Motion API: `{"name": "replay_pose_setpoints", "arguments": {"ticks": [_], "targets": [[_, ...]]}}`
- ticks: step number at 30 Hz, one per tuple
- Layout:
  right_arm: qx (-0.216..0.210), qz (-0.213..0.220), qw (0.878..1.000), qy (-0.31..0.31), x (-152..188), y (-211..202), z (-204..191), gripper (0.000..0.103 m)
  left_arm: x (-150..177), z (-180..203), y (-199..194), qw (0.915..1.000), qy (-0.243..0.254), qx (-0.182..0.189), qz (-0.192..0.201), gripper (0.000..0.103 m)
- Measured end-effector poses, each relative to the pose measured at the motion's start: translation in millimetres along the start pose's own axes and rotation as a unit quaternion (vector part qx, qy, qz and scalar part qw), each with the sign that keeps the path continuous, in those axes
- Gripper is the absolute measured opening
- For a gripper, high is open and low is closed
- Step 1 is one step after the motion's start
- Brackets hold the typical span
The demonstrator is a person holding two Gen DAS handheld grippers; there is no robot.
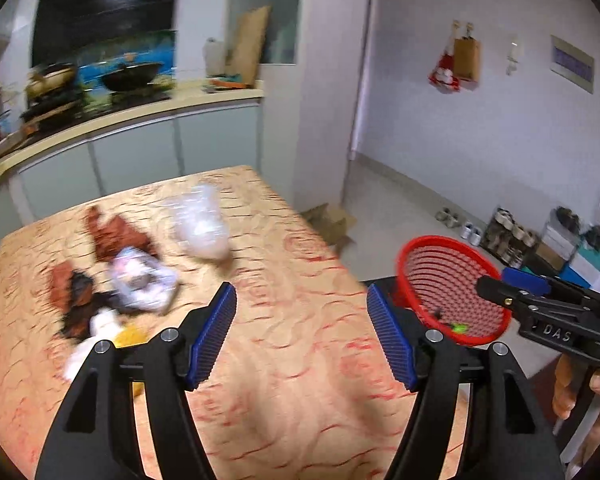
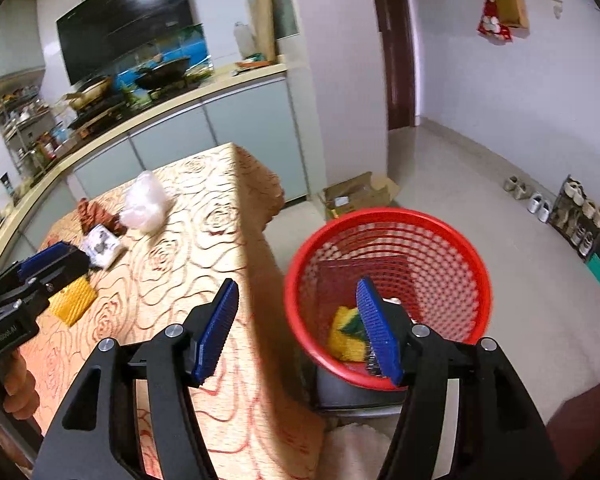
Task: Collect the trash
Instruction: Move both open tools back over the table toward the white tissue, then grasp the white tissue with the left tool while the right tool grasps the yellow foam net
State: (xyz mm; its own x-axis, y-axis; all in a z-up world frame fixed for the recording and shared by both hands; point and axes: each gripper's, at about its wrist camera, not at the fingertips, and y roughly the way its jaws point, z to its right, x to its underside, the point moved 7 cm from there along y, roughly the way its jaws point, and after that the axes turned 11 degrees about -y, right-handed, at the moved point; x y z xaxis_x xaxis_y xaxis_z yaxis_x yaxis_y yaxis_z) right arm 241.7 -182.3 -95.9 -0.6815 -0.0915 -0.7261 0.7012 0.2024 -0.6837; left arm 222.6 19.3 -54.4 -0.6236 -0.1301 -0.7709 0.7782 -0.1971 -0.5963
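Only the right wrist view looked down into the red basket (image 2: pixel 388 296), which stood off the bench (image 2: pixel 204 248) edge at 3 o'clock of it; inside lay a yellow-and-green sponge (image 2: pixel 346 334) and a dark red flat piece (image 2: pixel 364 276). The left wrist view saw that basket (image 1: pixel 452 288) from the side, its contents unclear. It alone showed the blurred dark and brown scraps (image 1: pixel 100 264) at 9 o'clock. Both views showed a crumpled clear plastic bag (image 2: pixel 146 202), a white printed wrapper (image 2: pixel 100 246) and a yellow ridged piece (image 2: pixel 72 304) lying on the bench. The left claw (image 1: pixel 302 338) stood released over bare cloth, nothing between its 2 blue pads. The right claw (image 2: pixel 296 330) was likewise released, empty, straddling the bench edge and basket rim.
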Motion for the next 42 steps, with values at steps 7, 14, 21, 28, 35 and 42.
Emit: {"name": "replay_pose_setpoints", "arguments": {"ticks": [7,14,21,28,35,42], "targets": [[-0.022,-0.005,0.999,-0.025,-8.3,8.2,-31.3,0.06,-2.9,-92.4,-26.7,0.9955,-0.047,-0.08,0.018,0.066],[-0.034,-0.006,0.999,-0.041,-12.4,11.7,-53.2,0.06,-6.8,-185.5,-33.3,0.9812,-0.095,-0.166,0.026,0.066],[-0.037,-0.006,0.998,-0.052,-17.6,11.9,-68.4,0.06,16.3,-195.7,0.7,0.9859,-0.092,-0.137,-0.026,0.066],[-0.042,-0.011,0.997,-0.061,-18.2,15.9,-78.4,0.06,29.4,-188.3,23.8,0.9877,-0.109,-0.094,-0.06,0.065],[-0.055,-0.017,0.996,-0.069,-16.4,22.4,-93.6,0.06,35.7,-178.4,26.8,0.9899,-0.091,-0.083,-0.07,0.021],[-0.08,-0.024,0.992,-0.092,-13.2,28.8,-124.4,0.06,37.6,-175.5,17.5,0.991,-0.082,-0.087,-0.059,0.007]]}}
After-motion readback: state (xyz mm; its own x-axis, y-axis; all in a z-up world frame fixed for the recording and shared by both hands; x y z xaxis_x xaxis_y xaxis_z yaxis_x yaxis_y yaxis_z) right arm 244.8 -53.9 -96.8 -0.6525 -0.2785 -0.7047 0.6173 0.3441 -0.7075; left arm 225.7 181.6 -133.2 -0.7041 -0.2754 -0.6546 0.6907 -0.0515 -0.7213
